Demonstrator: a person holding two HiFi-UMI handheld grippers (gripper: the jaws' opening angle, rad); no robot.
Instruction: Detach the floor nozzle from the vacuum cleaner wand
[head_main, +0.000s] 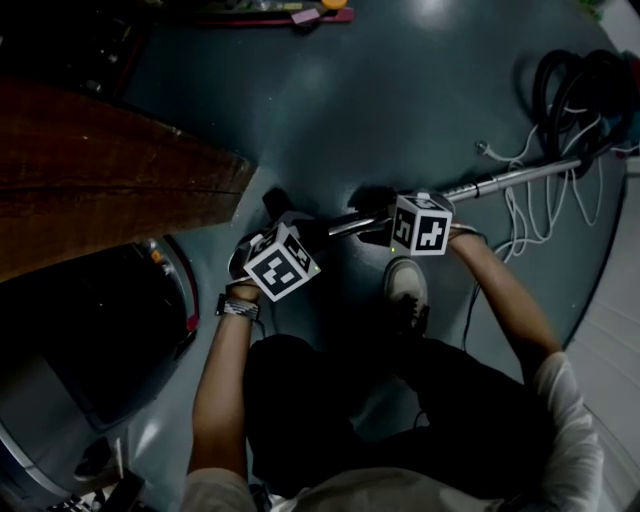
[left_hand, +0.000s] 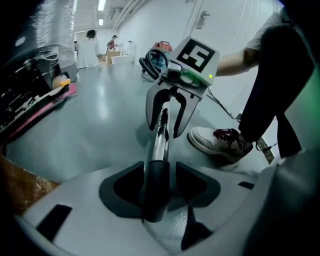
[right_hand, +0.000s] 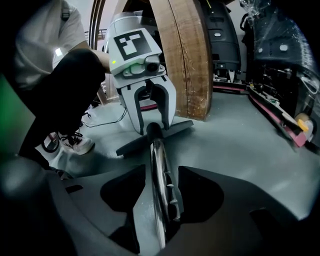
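The chrome wand (head_main: 510, 178) lies low over the grey floor and runs left into a black neck (left_hand: 154, 192). That neck joins the black floor nozzle (right_hand: 172, 129), which rests flat on the floor. My left gripper (left_hand: 160, 177) straddles the black neck, open, with a thin gap beside the neck. My right gripper (right_hand: 161, 182) straddles the chrome wand (right_hand: 159, 175) a little further along, open, with room on both sides. In the head view the two marker cubes (head_main: 282, 262) (head_main: 420, 222) sit close together over the joint and hide it.
A thick wooden slab (head_main: 110, 170) stands just left of the nozzle. The person's white shoe (head_main: 407, 285) is beside the wand. Hose and white cables (head_main: 560, 110) lie at the wand's far end. A dark machine (head_main: 90, 340) fills the lower left.
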